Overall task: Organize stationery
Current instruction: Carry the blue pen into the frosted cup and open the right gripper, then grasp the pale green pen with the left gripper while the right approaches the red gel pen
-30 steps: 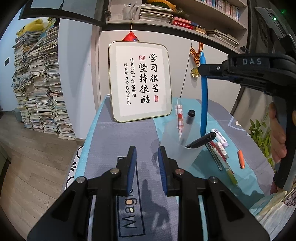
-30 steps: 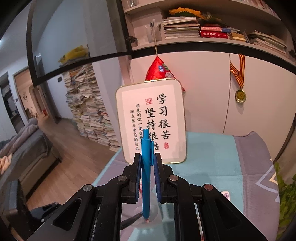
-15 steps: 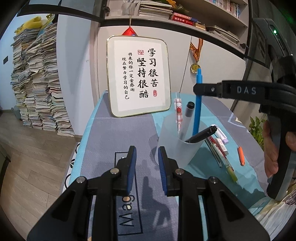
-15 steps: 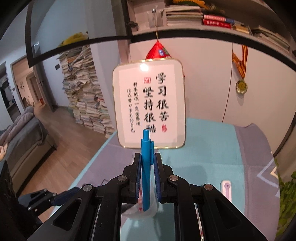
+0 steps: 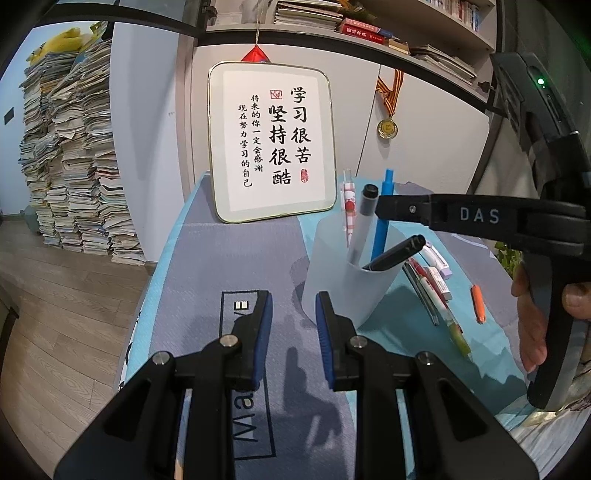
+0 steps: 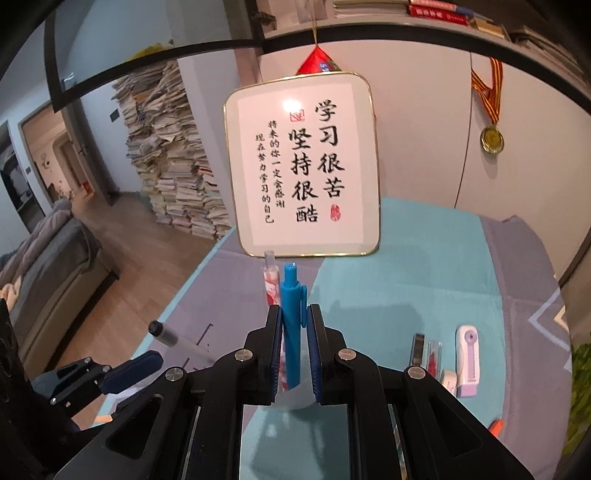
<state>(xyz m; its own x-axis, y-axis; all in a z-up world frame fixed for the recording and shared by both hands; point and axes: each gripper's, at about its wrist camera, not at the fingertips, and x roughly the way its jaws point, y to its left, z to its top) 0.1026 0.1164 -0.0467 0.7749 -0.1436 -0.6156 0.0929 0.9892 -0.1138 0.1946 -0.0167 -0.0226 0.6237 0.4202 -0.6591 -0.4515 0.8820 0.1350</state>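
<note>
Reading "DAS" in white on the black right tool [image 6: 294, 354] arm; gold-framed calligraphy plaque [image 5: 272, 144] stands behind. Right tool clamps upright blue plastic pen [image 6: 291, 328], lower end inside translucent white plastic pen cup [image 5: 349, 273] on the surface. Left tool [image 5: 293, 334] slightly parted, empty, just beside cup.

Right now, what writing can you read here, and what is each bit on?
"学习很苦 坚持很酷": large characters on the framed sign.
"将来的你一定会感谢现在努力学习的自己": small columns on the same sign.
"DAS": on the right gripper.
"Ma" and "E": partial print on the table mat.
Red seals and book spines: too small to read.
</note>
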